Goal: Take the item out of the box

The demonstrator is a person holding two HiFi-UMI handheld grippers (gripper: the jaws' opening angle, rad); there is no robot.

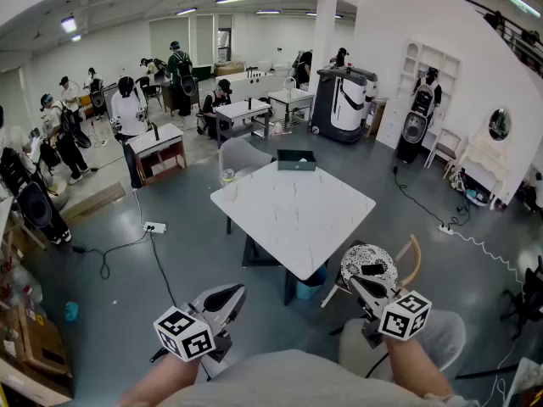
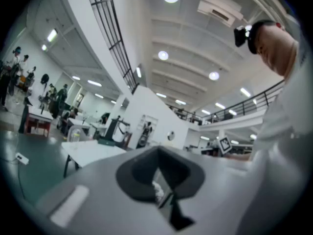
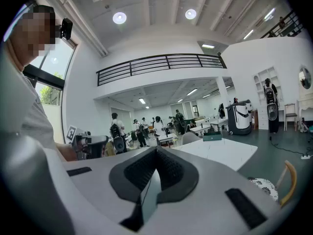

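Observation:
A dark green box (image 1: pixel 296 160) stands at the far edge of a white marble table (image 1: pixel 293 210), well ahead of both grippers. What it holds is hidden from here. My left gripper (image 1: pixel 224 298) is held low near the person's body, its jaws together with nothing between them. My right gripper (image 1: pixel 360 281) is also close to the body, shut and empty. The left gripper view shows the left gripper (image 2: pixel 158 165) with the box (image 2: pixel 105 141) far off on the table. In the right gripper view, the right gripper (image 3: pixel 156 168) points toward the box (image 3: pixel 212 137) across the table (image 3: pixel 222 153).
A glass jar (image 1: pixel 227 176) stands at the table's left corner. A chair with a patterned cushion (image 1: pixel 371 263) is just ahead of my right gripper. A grey chair (image 1: pixel 242 154) sits behind the table and a blue bin (image 1: pixel 312 283) under it. A power strip (image 1: pixel 154 226) lies on the floor; people work at the back.

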